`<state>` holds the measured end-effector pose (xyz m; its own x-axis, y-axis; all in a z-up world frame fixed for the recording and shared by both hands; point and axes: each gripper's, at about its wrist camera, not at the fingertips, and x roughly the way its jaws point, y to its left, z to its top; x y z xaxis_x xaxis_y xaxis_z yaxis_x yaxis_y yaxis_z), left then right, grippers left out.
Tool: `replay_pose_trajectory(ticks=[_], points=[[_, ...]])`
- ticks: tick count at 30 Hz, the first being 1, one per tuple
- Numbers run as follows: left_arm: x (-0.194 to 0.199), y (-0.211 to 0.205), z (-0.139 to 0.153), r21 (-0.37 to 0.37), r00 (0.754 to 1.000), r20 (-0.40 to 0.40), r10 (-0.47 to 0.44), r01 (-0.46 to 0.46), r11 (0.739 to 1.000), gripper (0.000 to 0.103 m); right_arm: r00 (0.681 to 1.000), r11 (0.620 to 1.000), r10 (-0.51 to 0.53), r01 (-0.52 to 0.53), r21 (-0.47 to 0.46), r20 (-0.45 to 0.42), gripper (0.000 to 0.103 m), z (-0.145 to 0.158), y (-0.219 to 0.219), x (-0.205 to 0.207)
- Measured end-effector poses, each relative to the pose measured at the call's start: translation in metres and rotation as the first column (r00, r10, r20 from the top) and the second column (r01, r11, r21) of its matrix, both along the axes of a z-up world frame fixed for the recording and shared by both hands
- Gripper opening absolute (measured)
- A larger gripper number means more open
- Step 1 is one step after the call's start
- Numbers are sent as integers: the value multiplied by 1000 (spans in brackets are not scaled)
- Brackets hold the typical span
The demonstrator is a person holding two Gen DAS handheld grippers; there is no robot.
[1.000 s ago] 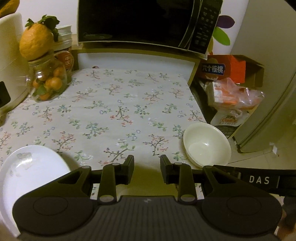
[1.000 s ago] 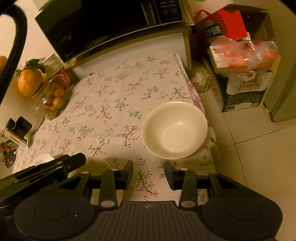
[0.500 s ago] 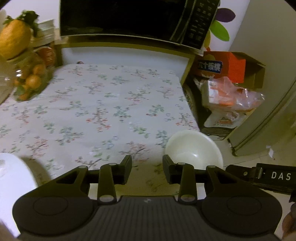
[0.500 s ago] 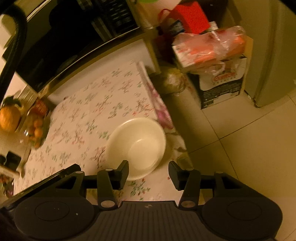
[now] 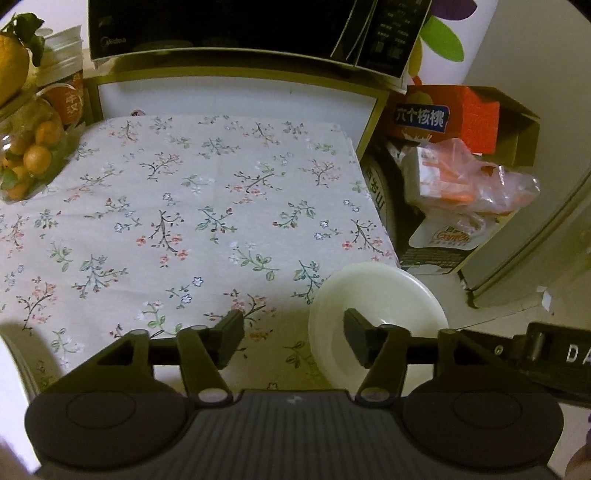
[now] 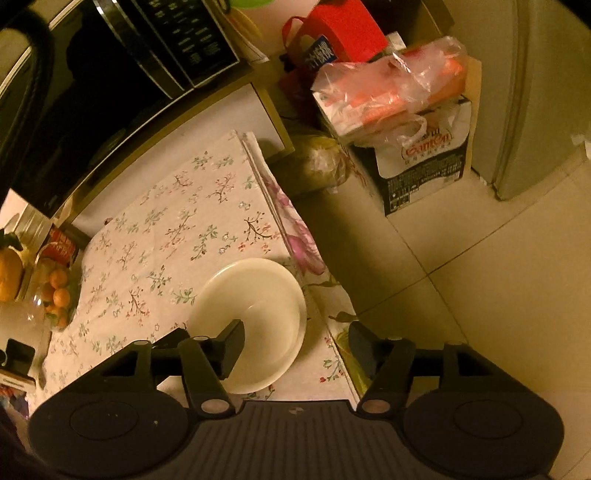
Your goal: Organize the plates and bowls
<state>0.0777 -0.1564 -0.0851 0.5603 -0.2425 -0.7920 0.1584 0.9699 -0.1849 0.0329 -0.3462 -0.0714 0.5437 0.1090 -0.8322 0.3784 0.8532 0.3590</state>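
Both grippers' jaws are opening, nothing pinched. The left gripper (image 5: 293, 341) hangs over the cloth, one finger above the bowl's (image 5: 376, 299) rim. The right gripper (image 6: 295, 345) straddles that bowl's (image 6: 255, 317) right rim. The bowl sits upright and empty at the table's (image 5: 192, 206) near right corner. 1 plate (image 5: 11, 373) edge shows left. Farther off: a jar (image 5: 26, 162) of small oranges, a microwave (image 5: 240, 26), boxes (image 6: 417, 147) on the floor.

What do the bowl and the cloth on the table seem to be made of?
Bowl: probably ceramic or melamine, I cannot tell which. It is cream-white, smooth, with a soft sheen and a thick rounded rim.

Cloth: it looks like thin printed fabric or vinyl. It has a pale matte surface with small flower sprigs, and its edge lies in flat folds at the table's side.
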Motion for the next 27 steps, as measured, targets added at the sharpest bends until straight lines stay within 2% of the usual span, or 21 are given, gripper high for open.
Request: replay_pose_trajectory(ticks=[3,11,13,16,18,20,21,22,23,24,26,27], points=[[4,-5,-3,14,1000,-1,-5,5,1000,68,1000,1000,-6,6,-5,-17,68,-5,1,4],[16,-7,-12,28,1000,-27,-7,8,1000,70,998,999,-41,40,-29,-48,73,-20,-1,15],[19,-6,-14,27,999,-35,-3,4,1000,67,997,998,-53,52,-30,-53,73,-23,-2,16],[21,-6,-17,34,999,-38,-9,11,999,57,997,998,-64,62,-32,-50,73,-27,-2,18],[24,-8,-20,30,999,-50,-16,18,999,45,997,997,-62,61,-37,-46,72,-28,0,20],[26,-8,-24,12,997,-79,-19,20,1000,38,998,998,-52,51,-41,-40,70,-29,3,22],[27,-9,-27,1,996,-93,-20,20,1000,33,998,998,-47,45,-42,-41,67,-30,5,22],[27,-9,-28,-12,994,-102,-26,25,1000,29,998,999,-35,33,-41,-46,57,-33,8,24],[27,-9,-30,-24,993,-110,-34,32,999,20,998,999,-21,19,-38,-55,41,-36,11,25],[26,-10,-31,-33,992,-116,-42,38,999,14,998,999,-7,5,-34,-67,33,-39,14,26],[24,-10,-29,-35,992,-114,-51,47,998,11,997,999,11,-14,-34,-74,14,-41,20,27],[23,-10,-27,-32,993,-109,-50,47,998,11,997,999,20,-23,-37,-73,8,-40,23,27]])
